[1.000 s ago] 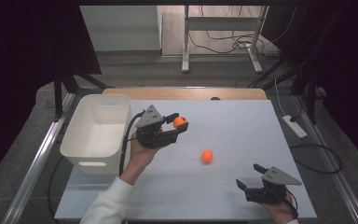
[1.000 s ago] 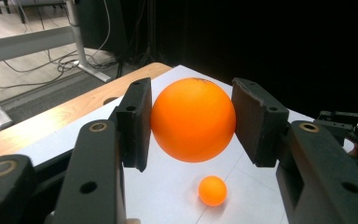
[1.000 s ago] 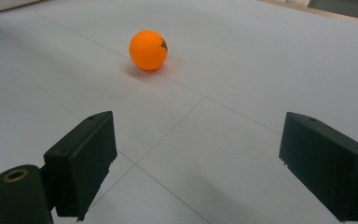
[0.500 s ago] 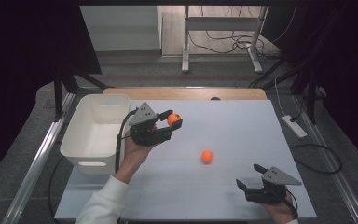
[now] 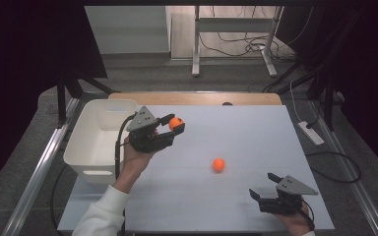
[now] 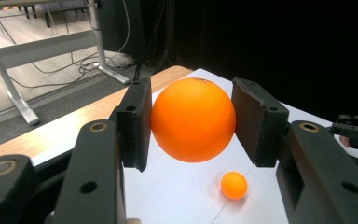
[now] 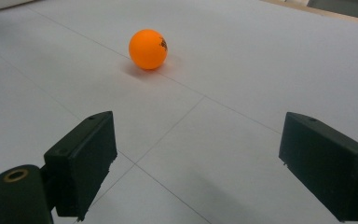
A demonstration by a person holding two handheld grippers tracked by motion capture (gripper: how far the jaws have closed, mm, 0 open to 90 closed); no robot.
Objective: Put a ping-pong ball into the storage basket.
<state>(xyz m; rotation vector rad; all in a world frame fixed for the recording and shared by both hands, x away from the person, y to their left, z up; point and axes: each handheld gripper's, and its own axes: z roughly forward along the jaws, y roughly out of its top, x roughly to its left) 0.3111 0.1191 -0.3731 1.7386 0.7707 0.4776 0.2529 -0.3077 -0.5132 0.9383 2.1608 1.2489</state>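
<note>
The left gripper (image 5: 173,129) holds a small round orange ball (image 6: 193,119) between its fingers above the white desk (image 5: 256,132), beside the white plastic bin (image 5: 91,142). The right gripper (image 5: 262,189) rests with fingers wide, a second orange ball (image 5: 218,164) lying ahead.

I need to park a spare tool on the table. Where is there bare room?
The far right of the table, beyond the loose ball, is bare. So is the near middle, between both forearms. The bin and left gripper crowd the left edge.
</note>
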